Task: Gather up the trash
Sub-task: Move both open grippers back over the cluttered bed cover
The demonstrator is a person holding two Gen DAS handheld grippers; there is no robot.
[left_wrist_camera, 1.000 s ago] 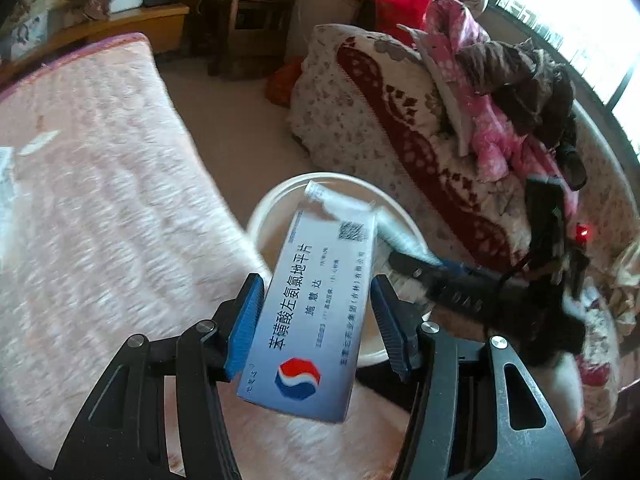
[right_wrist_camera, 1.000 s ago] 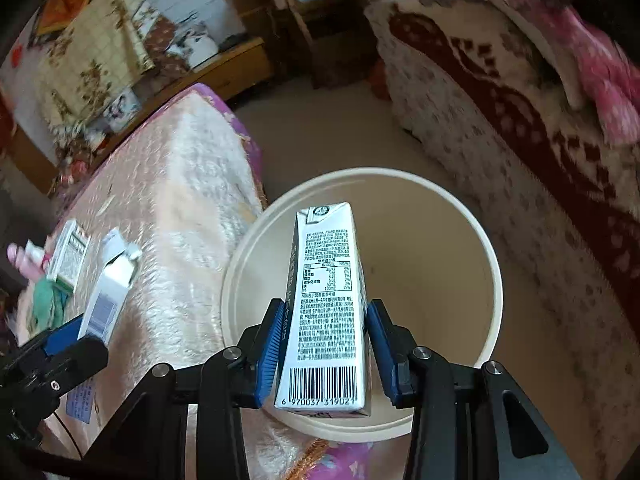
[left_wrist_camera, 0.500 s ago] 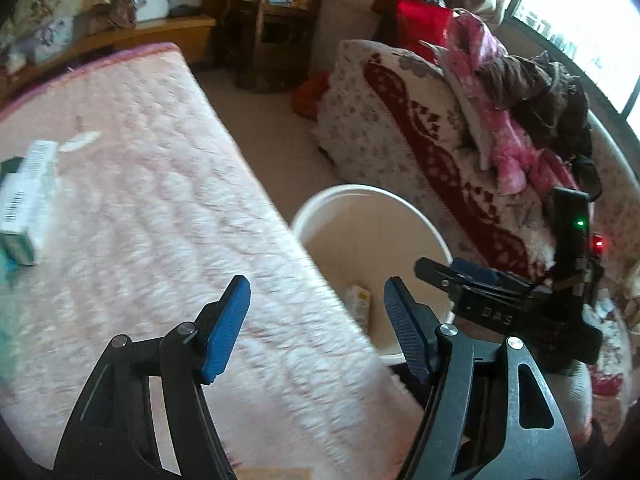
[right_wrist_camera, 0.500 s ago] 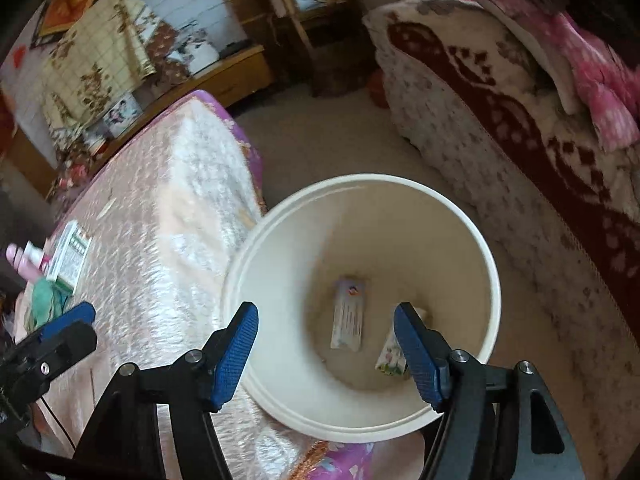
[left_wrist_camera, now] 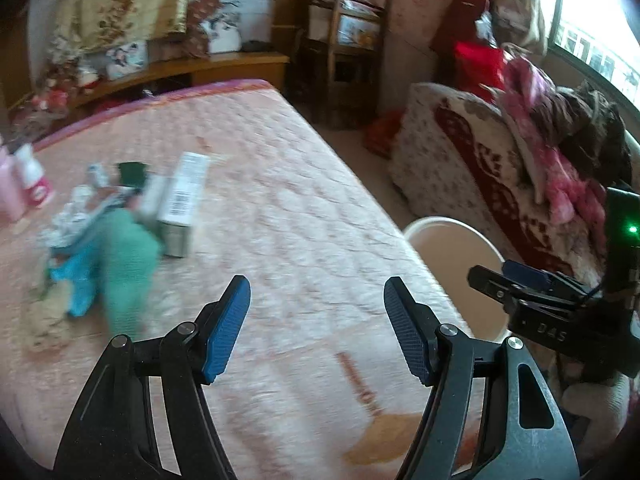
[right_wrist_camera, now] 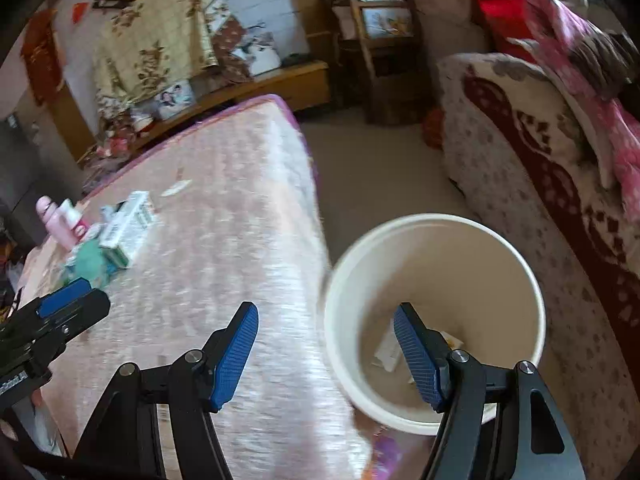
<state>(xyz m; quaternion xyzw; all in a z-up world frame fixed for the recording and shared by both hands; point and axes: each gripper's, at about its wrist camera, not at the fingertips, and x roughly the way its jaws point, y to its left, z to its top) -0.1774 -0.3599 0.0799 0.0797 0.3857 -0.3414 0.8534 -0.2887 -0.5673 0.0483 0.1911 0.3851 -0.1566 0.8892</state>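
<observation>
Left gripper jaws apart, nothing between the blue pads, hanging over the pink bed. Right gripper jaws also apart and empty; its left pad is over the bed edge, its right pad over the bucket mouth.

Bucket: white, on the floor just beside the bed's edge, between the bed and the sofa. In the right view it sits below and right of the right gripper's midline. In the left view only a part of its rim shows, right of the left gripper, with the right gripper's body in front of it at the far right.

Inside the bucket, on the bottom: two bits of trash, a white box and a second piece beside it, both partly hidden by the right pad and blurred.

Trash pile left on the bed, well ahead and to the left of the left gripper, apart from both. It holds a white carton with a barcode, a green rag, a blue piece, crumpled paper; pink bottles stand at its far left. In the right view the same pile lies far left, beyond the tip of the left gripper. Blur makes smaller items hard to tell.
</observation>
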